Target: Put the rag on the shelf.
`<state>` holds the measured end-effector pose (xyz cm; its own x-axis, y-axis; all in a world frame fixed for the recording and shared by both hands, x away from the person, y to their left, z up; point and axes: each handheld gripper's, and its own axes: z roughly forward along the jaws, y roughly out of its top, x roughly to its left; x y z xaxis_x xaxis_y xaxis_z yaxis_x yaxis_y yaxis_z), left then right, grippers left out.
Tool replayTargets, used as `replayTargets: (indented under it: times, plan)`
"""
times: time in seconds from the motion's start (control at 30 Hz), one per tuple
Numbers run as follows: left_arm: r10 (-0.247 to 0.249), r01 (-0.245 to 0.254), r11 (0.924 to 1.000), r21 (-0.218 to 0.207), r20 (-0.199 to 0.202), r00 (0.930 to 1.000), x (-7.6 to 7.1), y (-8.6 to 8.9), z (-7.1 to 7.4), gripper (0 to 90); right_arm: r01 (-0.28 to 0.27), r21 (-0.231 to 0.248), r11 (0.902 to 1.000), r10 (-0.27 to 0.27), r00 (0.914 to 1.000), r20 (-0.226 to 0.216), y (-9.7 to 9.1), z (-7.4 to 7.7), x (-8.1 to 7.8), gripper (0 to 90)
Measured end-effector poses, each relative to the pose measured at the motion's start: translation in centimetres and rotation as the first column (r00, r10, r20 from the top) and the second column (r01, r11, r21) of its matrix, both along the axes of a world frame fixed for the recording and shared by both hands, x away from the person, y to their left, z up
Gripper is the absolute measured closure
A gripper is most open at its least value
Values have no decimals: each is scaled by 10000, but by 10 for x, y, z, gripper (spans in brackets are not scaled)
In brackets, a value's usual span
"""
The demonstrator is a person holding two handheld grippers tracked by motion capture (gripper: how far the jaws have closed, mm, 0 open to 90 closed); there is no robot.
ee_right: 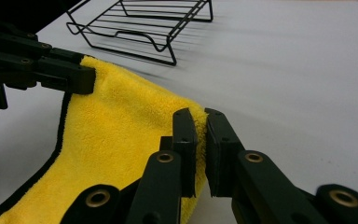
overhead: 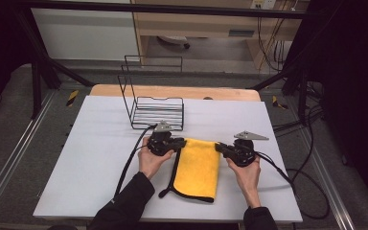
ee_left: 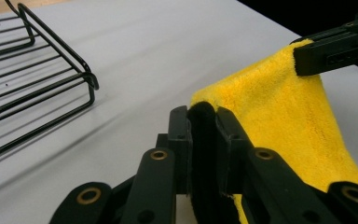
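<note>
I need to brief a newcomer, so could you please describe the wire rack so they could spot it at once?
Start from the white table. Beyond the yellow towel held by both grippers, toward the far edge, stands the rack. It is the one thing made of thin black wire, open and see-through, with a tall back frame.

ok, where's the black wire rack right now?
In the high view the black wire rack stands at the table's far centre-left, just beyond the left claw and the folded yellow microfibre cloth.

Yellow cloth (overhead: 200, 165) between two grippers, on table (overhead: 100, 153)
</note>
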<state>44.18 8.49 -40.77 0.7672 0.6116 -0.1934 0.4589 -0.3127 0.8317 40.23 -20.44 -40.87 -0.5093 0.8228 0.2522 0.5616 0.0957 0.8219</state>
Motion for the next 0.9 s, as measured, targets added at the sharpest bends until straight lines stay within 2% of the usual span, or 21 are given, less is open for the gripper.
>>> replayTargets:
  times: [0.23,0.33,0.43,0.63,0.9]
  plan:
    - [57,-40,9992,-402,420,9991,-14,9,15,785,-219,68,9997,214,9979,619,3,15,-10,841]
    - [84,-61,9990,-441,517,9986,-18,11,19,786,-277,-2,9996,276,9958,873,5,20,-13,841]
    - [155,-119,9983,-577,622,9979,-22,14,23,786,-310,15,9995,307,9947,986,7,24,-15,841]
    - [245,-170,9965,-823,919,9955,-29,20,33,788,-460,-57,9989,464,9871,1530,11,37,-22,841]
    - [341,-196,9931,-1154,1251,9916,-36,26,42,789,-494,-5,9988,485,9785,2006,15,49,-28,842]
